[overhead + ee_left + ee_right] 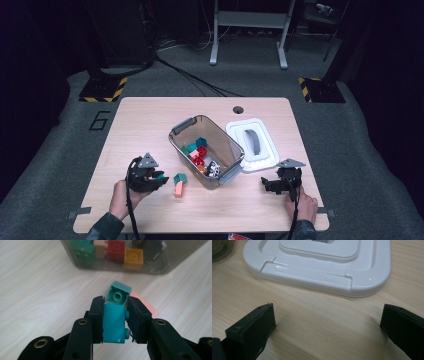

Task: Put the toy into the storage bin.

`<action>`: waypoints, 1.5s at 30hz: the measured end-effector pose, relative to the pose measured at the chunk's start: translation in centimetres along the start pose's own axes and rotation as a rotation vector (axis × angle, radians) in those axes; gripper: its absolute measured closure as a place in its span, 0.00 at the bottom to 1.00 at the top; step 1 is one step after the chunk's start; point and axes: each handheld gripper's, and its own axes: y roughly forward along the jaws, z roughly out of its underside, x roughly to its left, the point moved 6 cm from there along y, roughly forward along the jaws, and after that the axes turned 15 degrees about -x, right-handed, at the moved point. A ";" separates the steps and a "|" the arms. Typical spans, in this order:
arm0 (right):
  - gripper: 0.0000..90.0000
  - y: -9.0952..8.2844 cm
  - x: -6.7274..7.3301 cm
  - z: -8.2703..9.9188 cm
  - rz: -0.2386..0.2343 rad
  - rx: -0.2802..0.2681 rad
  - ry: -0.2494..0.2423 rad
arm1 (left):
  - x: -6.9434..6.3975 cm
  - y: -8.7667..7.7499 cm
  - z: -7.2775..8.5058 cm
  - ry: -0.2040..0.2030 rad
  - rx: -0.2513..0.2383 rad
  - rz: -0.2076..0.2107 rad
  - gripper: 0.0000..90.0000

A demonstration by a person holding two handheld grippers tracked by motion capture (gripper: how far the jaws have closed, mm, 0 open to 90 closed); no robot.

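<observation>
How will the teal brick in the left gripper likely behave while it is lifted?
The teal brick looks like rigid plastic, so it probably won't flex between the left gripper's pads. It seems small and hollow, likely light. Its smooth, glossy sides might slip or twist.

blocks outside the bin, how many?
3. A teal block clamped in the left gripper, a lighter green block just beyond its jaws, and a pink block on the table beside that. None seem hidden.

We see our left gripper [161,177] and right gripper [263,183] as black bodies, each topped by a grey three-cornered plate and trailing a black cable. Brass-coloured screws dot the left one's arms. Our sleeves look dark green, perhaps patterned.
</observation>
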 end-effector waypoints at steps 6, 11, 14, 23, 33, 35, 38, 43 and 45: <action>0.00 0.0 0.0 0.0 0.000 0.000 0.000 | 1.1 0.2 -1.7 0.014 -0.007 -0.013 0.75; 0.00 0.0 0.0 0.0 0.000 0.000 0.000 | 1.7 0.1 -2.9 0.012 -0.022 -0.023 0.75; 0.00 0.0 0.0 0.0 0.000 0.000 0.000 | 2.0 0.0 -3.2 0.016 -0.026 -0.034 0.75; 0.00 0.0 0.0 0.0 0.000 0.000 0.000 | 3.5 -0.6 -5.3 0.006 -0.050 -0.046 0.75; 0.00 0.0 0.0 0.0 0.000 0.000 0.000 | 4.3 -1.2 -7.9 0.008 -0.089 -0.061 0.75; 0.00 0.0 0.0 0.0 0.000 0.000 0.000 | 4.4 -1.3 -8.4 0.020 -0.088 -0.060 0.75; 0.00 0.0 0.0 0.0 0.000 0.000 0.000 | 4.4 -1.2 -9.5 0.027 -0.097 -0.061 0.75; 0.00 0.0 0.0 0.0 0.000 0.000 0.000 | 4.3 -0.9 -10.9 0.045 -0.107 -0.060 0.75; 0.00 0.0 0.0 0.0 0.000 0.001 0.000 | 4.2 -0.6 -11.5 0.050 -0.111 -0.059 0.75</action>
